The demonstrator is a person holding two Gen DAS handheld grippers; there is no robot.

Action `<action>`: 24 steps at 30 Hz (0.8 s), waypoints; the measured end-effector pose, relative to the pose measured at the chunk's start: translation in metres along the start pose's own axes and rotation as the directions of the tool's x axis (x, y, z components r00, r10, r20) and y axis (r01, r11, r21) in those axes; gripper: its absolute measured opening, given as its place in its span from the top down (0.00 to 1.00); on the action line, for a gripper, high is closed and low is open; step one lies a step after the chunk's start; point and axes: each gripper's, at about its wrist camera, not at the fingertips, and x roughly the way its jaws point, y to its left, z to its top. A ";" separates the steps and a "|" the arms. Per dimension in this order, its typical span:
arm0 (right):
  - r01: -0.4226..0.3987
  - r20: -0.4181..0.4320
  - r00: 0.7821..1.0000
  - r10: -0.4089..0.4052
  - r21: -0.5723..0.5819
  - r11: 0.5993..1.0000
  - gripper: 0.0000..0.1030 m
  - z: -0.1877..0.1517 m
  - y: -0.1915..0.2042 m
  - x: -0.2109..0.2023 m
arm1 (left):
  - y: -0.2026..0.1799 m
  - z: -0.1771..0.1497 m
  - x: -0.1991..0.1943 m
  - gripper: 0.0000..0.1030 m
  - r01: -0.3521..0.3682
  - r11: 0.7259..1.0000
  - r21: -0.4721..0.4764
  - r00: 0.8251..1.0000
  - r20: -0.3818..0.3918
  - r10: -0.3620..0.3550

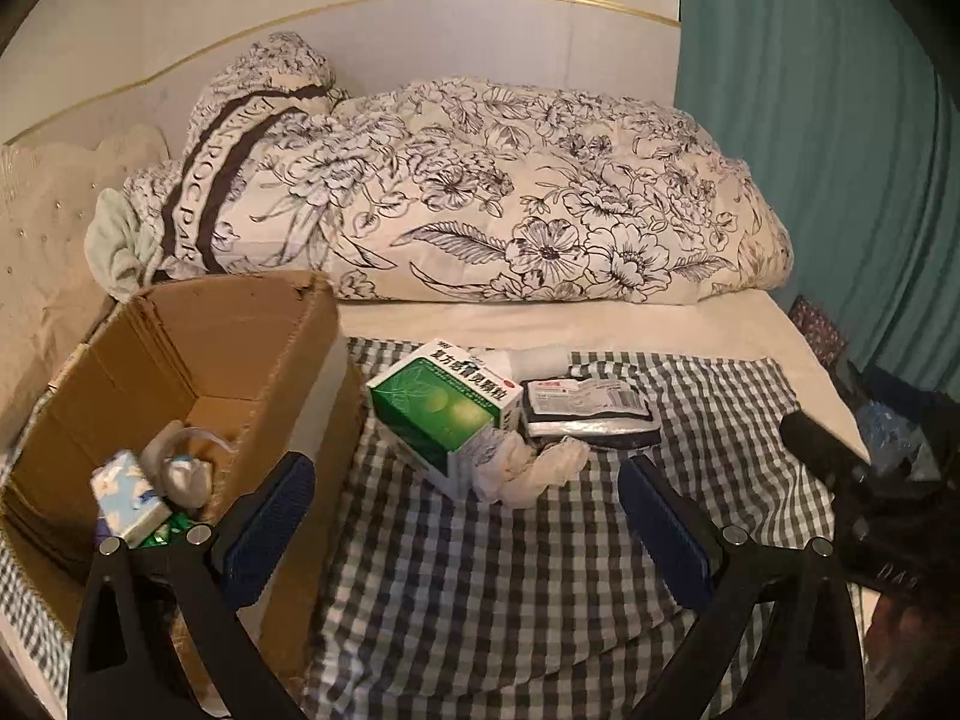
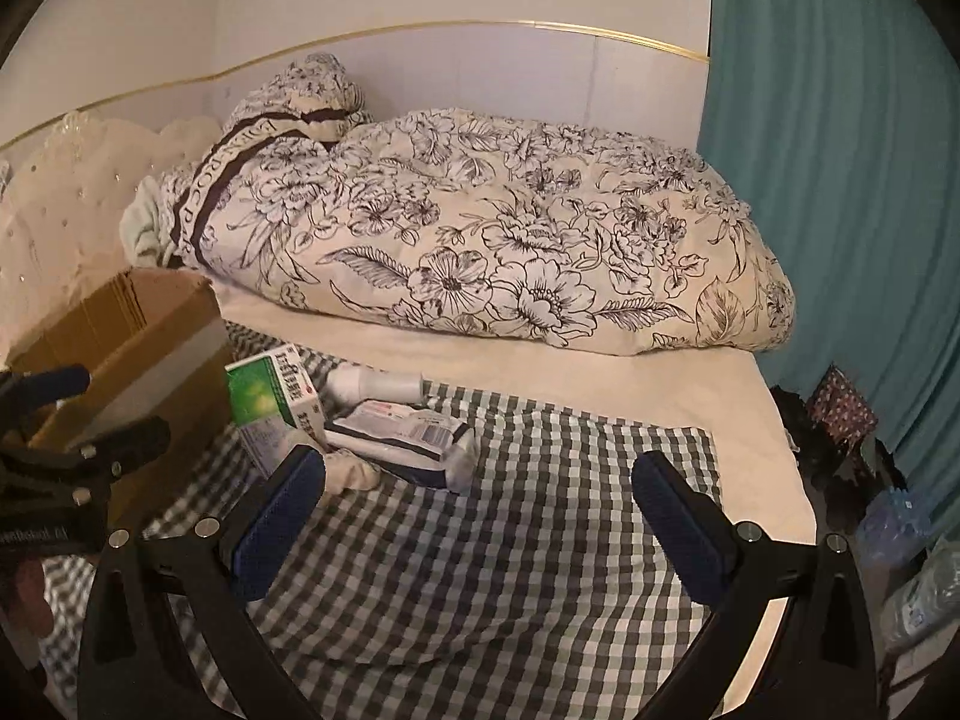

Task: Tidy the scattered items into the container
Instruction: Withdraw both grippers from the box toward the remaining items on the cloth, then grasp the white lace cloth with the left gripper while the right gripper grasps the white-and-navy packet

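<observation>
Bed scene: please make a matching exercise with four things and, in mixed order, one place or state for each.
Things:
1. green medicine box
2. blue tissue pack
3. floral quilt
4. left hand-held gripper

Places or states:
A. inside the cardboard box
B. open and holding nothing
C. on the checkered cloth, beside the cardboard box
D. bundled along the wall, behind the cloth

Pairs: 1-C, 2-A, 3-D, 4-B

We see an open cardboard box (image 1: 180, 360) holding a tissue pack (image 1: 129, 495), right of it a green medicine box (image 1: 441, 411), a flat wipes packet (image 1: 591, 411), crumpled white cloth (image 1: 534, 468)
</observation>
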 end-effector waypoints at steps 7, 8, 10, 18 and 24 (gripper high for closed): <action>-0.031 -0.032 0.999 0.031 -0.006 0.999 0.00 -0.013 -0.007 0.026 | -0.014 -0.010 0.025 0.00 0.016 0.999 0.031 0.999 -0.030 -0.015; -0.032 -0.038 0.999 0.031 -0.016 0.999 0.00 -0.015 -0.006 0.030 | -0.015 -0.013 0.030 0.00 0.020 0.999 0.036 0.999 -0.039 -0.018; -0.038 -0.050 0.998 0.036 -0.045 0.998 0.00 -0.018 -0.004 0.040 | -0.015 -0.018 0.037 0.00 0.022 0.999 0.038 0.998 -0.052 -0.020; -0.095 -0.111 0.990 0.082 -0.122 0.988 0.00 -0.024 -0.001 0.084 | -0.011 -0.032 0.074 0.00 0.048 0.999 0.022 0.994 -0.102 -0.046; -0.121 -0.146 0.985 0.093 -0.191 0.974 0.01 -0.026 0.005 0.116 | -0.013 -0.033 0.100 0.01 0.067 0.997 0.027 0.990 -0.125 -0.063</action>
